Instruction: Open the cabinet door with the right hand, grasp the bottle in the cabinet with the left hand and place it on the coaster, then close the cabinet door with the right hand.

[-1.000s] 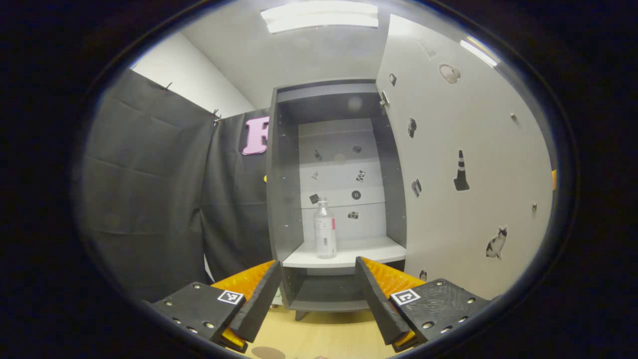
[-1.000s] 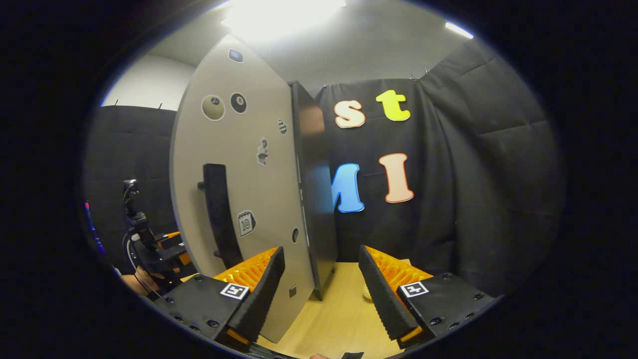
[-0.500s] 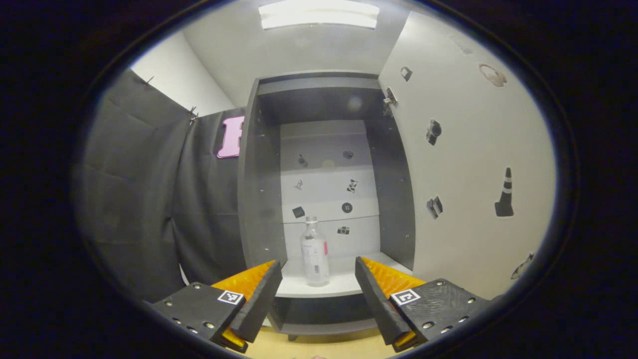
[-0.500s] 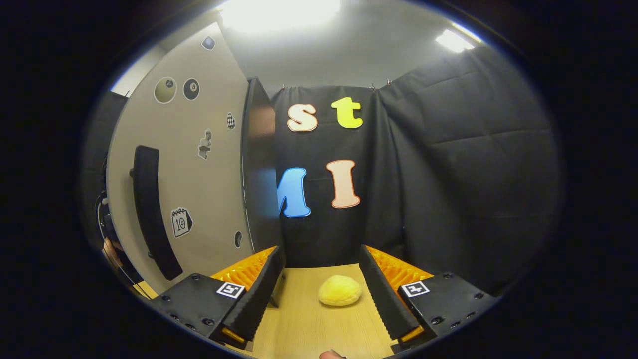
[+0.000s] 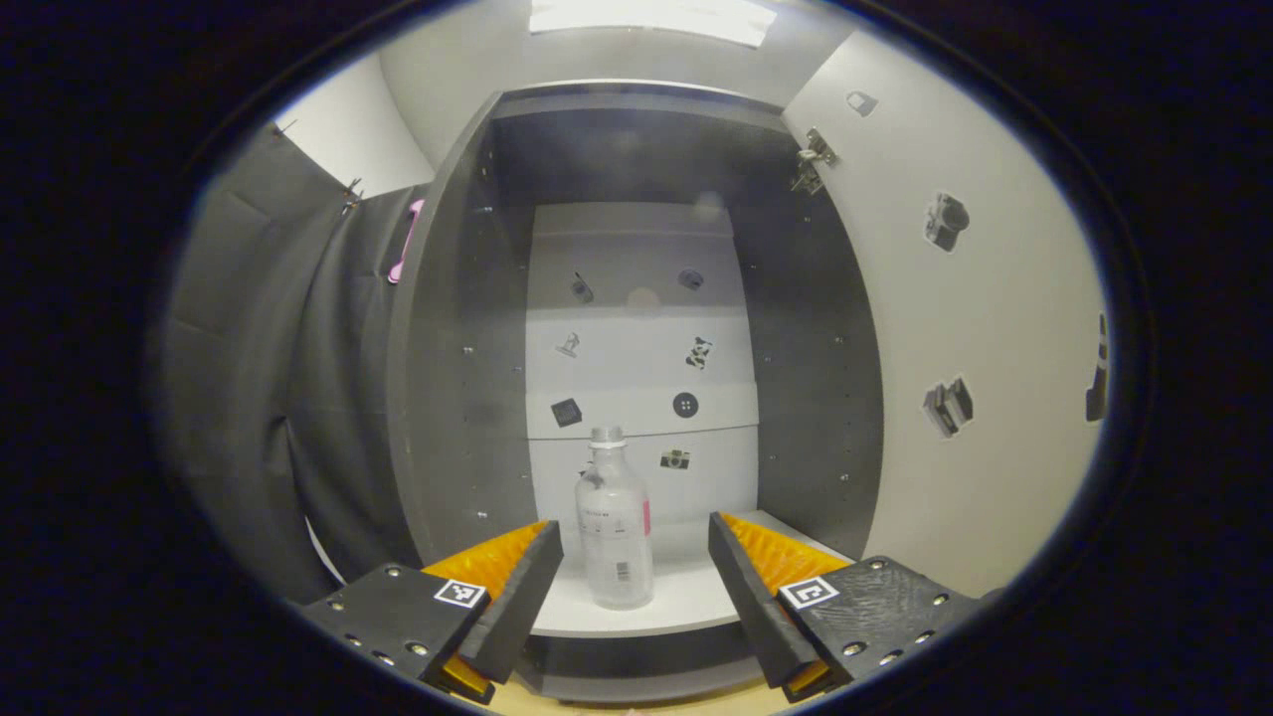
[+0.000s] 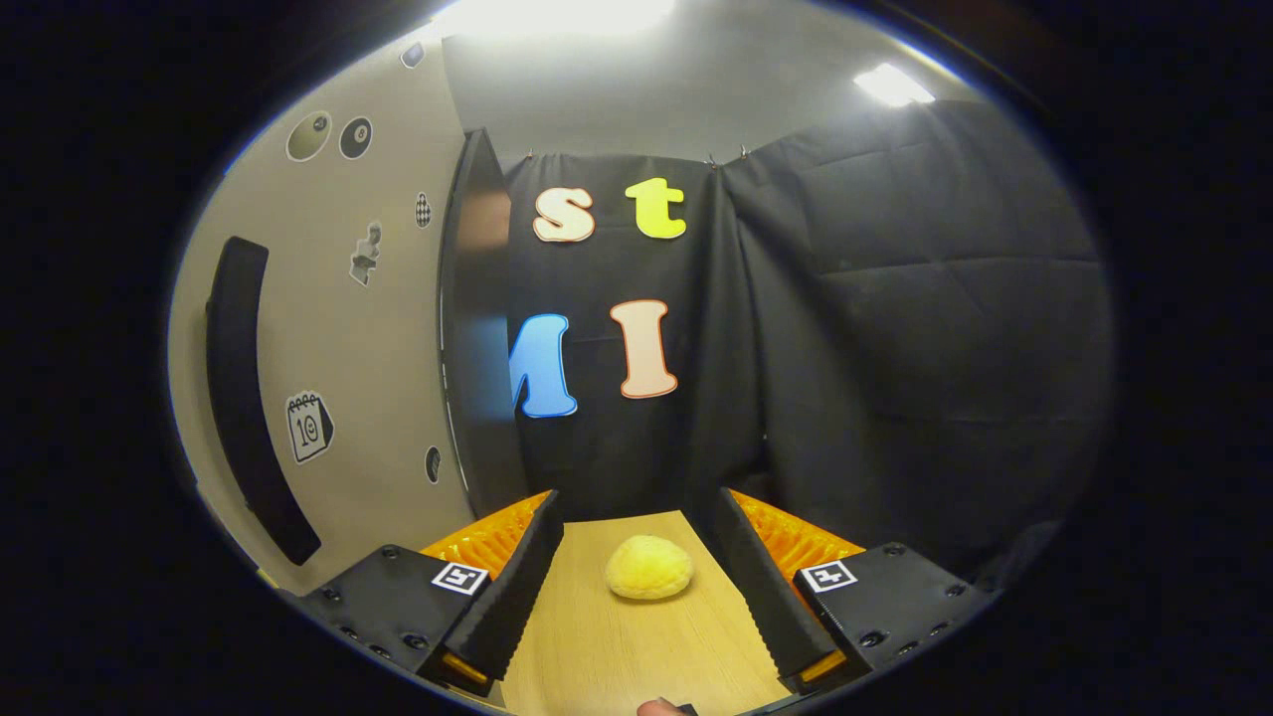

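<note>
Door [image 5: 985, 328] open; left tool [image 5: 635, 587], jaws apart, faces the upright bottle [image 5: 614, 532] on the shelf [image 5: 686, 607]. Next: straddle and clamp. Right tool [image 6: 641, 597] spread, idle.

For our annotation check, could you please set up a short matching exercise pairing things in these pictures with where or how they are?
Things:
1. bottle
2. cabinet door
3. left gripper
4. yellow lump

Places or states:
A. swung open
B. lying on the wooden table
C. upright on the cabinet shelf
D. open, short of the bottle

Pairs: 1-C, 2-A, 3-D, 4-B
</note>
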Tool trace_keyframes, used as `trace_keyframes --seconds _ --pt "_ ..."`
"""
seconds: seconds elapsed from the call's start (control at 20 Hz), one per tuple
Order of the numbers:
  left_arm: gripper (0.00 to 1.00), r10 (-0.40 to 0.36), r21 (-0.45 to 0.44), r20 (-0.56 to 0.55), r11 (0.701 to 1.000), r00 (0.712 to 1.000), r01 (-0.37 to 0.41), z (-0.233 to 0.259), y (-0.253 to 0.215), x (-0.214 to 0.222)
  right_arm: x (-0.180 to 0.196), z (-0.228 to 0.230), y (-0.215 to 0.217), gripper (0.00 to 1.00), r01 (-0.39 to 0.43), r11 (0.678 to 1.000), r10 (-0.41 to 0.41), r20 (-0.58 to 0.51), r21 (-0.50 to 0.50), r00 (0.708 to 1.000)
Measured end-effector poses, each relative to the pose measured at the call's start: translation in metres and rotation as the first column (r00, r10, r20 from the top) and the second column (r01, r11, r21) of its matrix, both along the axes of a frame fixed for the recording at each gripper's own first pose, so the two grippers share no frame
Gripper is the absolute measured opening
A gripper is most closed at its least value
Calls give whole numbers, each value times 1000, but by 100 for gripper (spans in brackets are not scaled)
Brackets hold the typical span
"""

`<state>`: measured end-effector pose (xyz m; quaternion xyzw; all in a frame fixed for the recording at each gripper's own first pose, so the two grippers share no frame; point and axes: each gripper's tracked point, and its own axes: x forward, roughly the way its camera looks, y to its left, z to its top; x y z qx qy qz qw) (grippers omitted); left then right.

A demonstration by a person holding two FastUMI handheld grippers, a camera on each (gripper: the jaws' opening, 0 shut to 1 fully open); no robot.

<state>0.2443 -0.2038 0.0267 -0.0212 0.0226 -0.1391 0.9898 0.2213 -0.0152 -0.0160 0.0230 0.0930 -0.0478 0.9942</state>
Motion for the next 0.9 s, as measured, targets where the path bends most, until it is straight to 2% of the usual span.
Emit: trace_keyframes --seconds 0.35,0.45,0.7,0.75,0.8,0.85,0.9 --pt "89 10 -4 -86 1000 996 -10 -47 2 56 4 -15 1 98 56 998 -57 -41 -9 998" --pt "94 9 -6 -91 1000 996 -9 -54 0 67 4 -16 0 98 69 998 -69 -50 -2 996" --pt "89 19 -6 -81 1000 997 -19 -57 0 89 6 -22 1 98 86 996 -87 -67 -18 994" --pt "89 17 -10 -84 1000 996 -18 -59 -2 93 6 -22 1 93 87 996 -88 -69 -22 994" --pt "91 17 -11 -91 1000 996 -19 -61 -3 96 7 -22 1 98 87 996 -89 -69 -23 994" --pt "93 21 -9 -95 1000 995 -22 -63 -3 98 7 -22 1 98 88 996 -89 -69 -23 994" --pt "89 25 -4 -93 1000 995 -25 -63 -3 101 7 -22 1 98 90 996 -91 -68 -22 994"
